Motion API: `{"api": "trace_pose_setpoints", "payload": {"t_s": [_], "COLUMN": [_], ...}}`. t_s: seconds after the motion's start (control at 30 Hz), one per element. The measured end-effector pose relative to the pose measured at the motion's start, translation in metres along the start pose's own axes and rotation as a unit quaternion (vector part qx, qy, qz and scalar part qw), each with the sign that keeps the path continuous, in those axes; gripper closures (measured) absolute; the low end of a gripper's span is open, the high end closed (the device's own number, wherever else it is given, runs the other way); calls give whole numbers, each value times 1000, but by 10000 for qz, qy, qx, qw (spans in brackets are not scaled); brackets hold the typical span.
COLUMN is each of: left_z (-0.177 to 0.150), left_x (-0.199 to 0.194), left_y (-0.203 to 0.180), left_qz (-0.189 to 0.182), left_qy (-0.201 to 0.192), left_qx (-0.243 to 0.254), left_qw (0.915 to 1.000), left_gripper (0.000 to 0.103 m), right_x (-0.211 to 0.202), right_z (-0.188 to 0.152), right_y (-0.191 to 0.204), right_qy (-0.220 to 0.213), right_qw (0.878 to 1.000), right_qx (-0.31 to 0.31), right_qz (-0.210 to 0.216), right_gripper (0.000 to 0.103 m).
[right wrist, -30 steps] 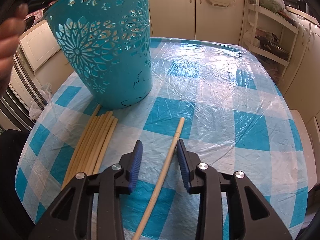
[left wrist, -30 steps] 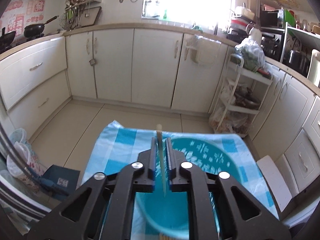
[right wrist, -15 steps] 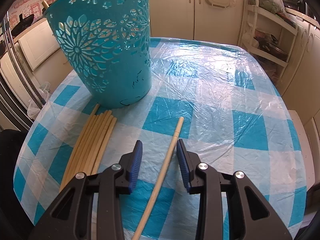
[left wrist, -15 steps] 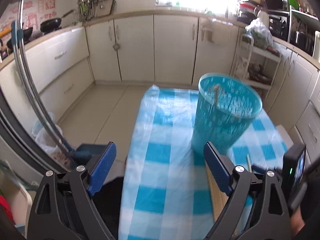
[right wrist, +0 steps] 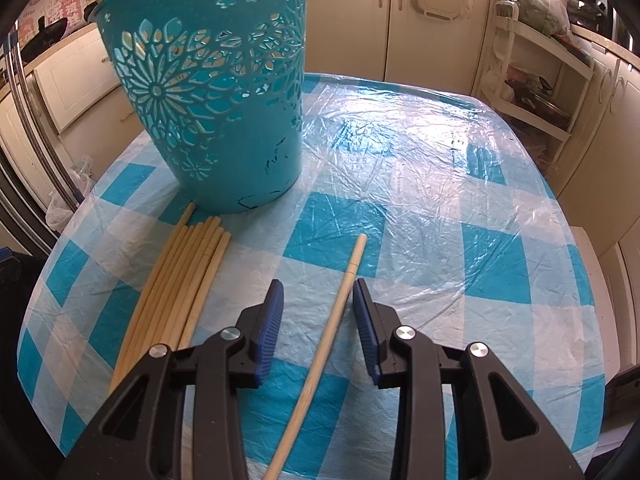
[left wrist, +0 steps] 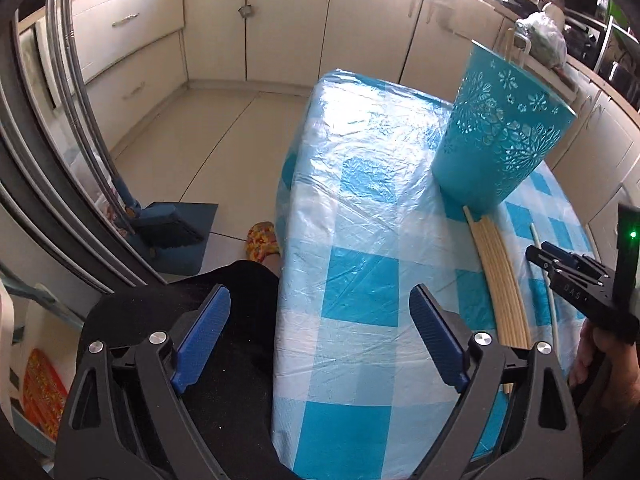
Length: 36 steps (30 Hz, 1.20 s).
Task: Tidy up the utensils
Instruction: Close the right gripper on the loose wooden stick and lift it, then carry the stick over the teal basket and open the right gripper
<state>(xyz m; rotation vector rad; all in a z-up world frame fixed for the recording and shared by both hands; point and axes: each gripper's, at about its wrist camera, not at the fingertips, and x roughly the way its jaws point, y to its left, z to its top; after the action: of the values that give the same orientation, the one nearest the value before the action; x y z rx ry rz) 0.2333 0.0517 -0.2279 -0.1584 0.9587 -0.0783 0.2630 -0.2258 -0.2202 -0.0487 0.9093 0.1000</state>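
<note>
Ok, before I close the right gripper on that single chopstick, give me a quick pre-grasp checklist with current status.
1. Right gripper open: ok, jaws are apart.
2. Single chopstick between the jaws: ok, it lies on the tablecloth and runs through the gap.
3. Apart from the chopstick bundle: ok, the bundle lies off to the left, with bare cloth between.
4. Basket upright: ok, it stands just behind the bundle; one chopstick end shows at its rim.
5. Left gripper out of the way: ok, open, empty, at the table's near edge.
6. Finger height over the cloth: cannot tell.
</note>
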Motion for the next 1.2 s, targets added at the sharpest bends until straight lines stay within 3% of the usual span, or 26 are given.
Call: {"api": "trace_pose_setpoints", "payload": {"t_s": [0.33, 0.47, 0.53, 0.8, 1.2], "left_z": [-3, -2, -2, -4, -4], "left_x": [4, 6, 7, 7, 11], "left_y": [-9, -6, -4, -7, -12], "left_qz": [-96, -171, -203, -283, -237], "left_qy": [-65, -23, -8, -61, -28], "left_qx": [230, 165, 117, 189, 279], "left_qw": [9997, 9997, 9997, 9994, 9993], "left_gripper": [15, 15, 15, 15, 15], "right_x": [0, 0, -1, -16, -84], "right_z": [2, 4, 3, -9, -4], "right_y": [-9, -18, -23, -28, -30], "right_qy": [27, 14, 20, -192, -1128], "right_qw": [9994, 9993, 9988, 9974, 9848], "right_qx": [314, 373, 481, 616, 756], "right_qz": [106, -46, 61, 319, 1085], "right_gripper": [69, 92, 96, 97, 97]}}
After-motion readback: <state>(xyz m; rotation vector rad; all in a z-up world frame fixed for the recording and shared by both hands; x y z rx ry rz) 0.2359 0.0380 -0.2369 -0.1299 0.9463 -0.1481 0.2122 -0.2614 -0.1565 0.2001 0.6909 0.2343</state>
